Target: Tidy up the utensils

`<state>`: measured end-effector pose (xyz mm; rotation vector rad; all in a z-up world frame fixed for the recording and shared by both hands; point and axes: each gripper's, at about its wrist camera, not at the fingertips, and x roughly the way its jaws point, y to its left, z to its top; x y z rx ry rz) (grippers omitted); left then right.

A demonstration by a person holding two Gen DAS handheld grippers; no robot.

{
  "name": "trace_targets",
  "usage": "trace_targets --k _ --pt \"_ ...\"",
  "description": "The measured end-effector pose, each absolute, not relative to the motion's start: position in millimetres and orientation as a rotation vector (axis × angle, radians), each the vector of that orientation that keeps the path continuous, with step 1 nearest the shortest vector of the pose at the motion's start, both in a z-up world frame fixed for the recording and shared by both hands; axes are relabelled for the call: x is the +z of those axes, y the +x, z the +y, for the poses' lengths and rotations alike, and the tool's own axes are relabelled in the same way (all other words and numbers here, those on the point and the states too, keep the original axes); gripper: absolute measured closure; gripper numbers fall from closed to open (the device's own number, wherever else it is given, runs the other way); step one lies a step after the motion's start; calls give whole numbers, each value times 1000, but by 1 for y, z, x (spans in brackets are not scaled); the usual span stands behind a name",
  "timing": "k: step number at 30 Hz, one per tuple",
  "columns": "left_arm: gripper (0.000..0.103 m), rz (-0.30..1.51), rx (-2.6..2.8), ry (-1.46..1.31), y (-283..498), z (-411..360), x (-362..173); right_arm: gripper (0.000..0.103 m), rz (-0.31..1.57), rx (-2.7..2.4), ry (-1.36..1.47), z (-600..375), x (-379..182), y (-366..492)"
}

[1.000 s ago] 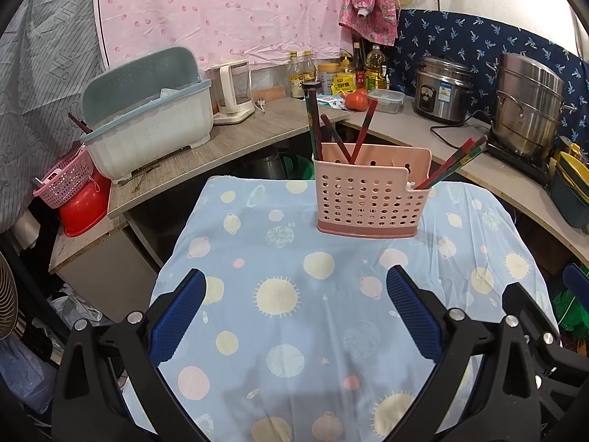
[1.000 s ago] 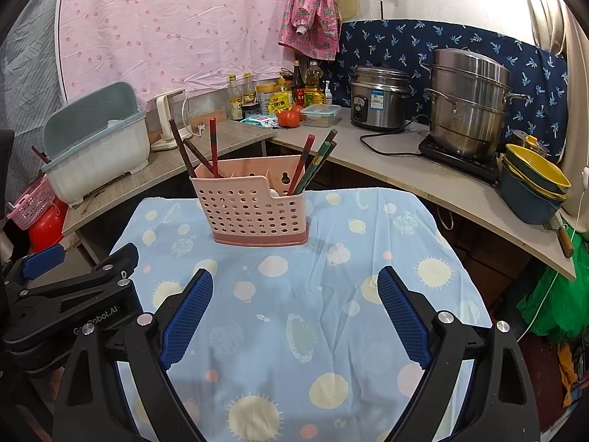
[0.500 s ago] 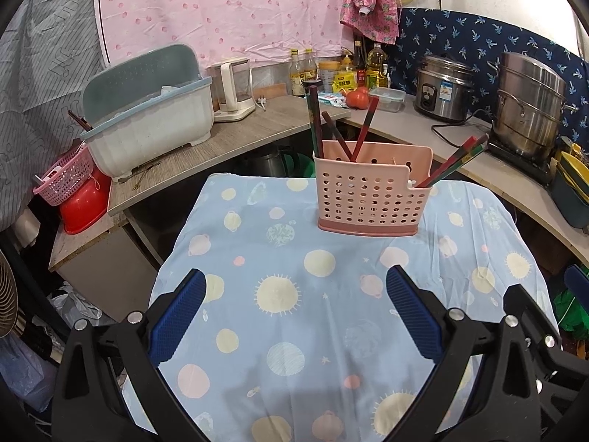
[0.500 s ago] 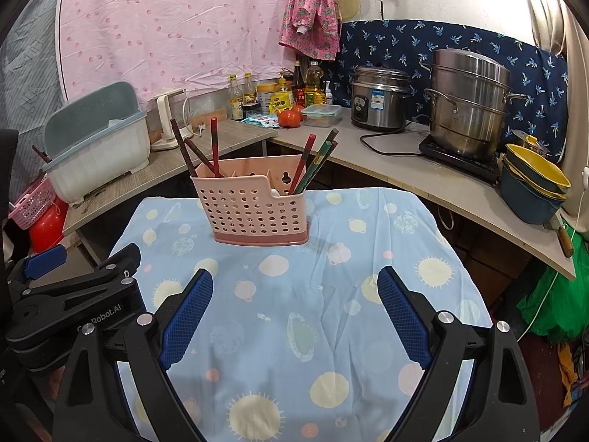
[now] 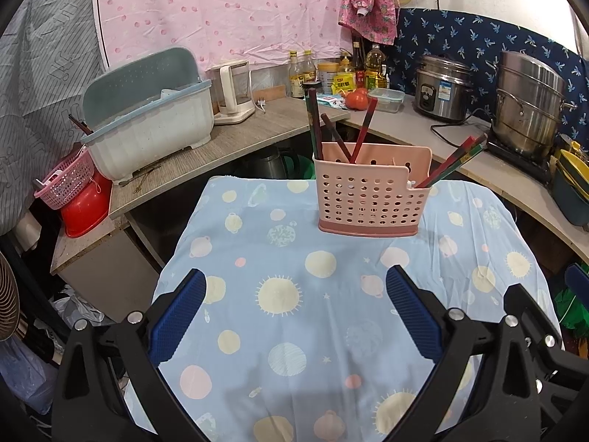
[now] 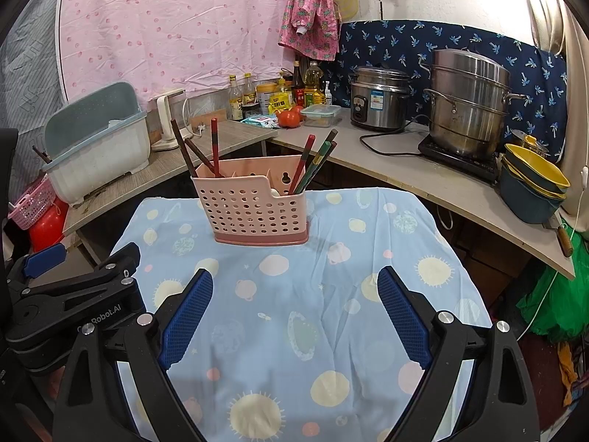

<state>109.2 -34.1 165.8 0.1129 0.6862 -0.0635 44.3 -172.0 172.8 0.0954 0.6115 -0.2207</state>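
A pink perforated utensil holder [image 5: 371,199] stands on the far part of the table covered with a blue patterned cloth [image 5: 294,316]. Dark and red chopsticks [image 5: 333,130] stick up from its left compartment, and more chopsticks [image 5: 454,160] lean out of its right end. The holder also shows in the right wrist view [image 6: 254,210]. My left gripper [image 5: 294,313] is open and empty above the near part of the cloth. My right gripper [image 6: 294,313] is open and empty too, beside the left gripper's body [image 6: 66,294].
A grey counter [image 5: 235,136] runs behind the table with a white dish bin [image 5: 151,132], a kettle [image 5: 232,92], bottles [image 6: 279,92], a rice cooker [image 6: 379,99], a steel steamer pot [image 6: 467,103] and stacked bowls [image 6: 533,184]. A red basin [image 5: 84,206] sits at left.
Both grippers have drifted very slightly; the holder sits a touch nearer the right in each view. Nothing was taken hold of or let go.
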Motion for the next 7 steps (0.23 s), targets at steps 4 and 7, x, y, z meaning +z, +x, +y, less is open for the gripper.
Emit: trace_targets --k 4,7 --pt "9 673 -58 127 107 -35 167 16 612 -221 96 -173 175 44" --pt "9 686 -74 127 109 -35 167 16 614 -225 95 -174 176 44"
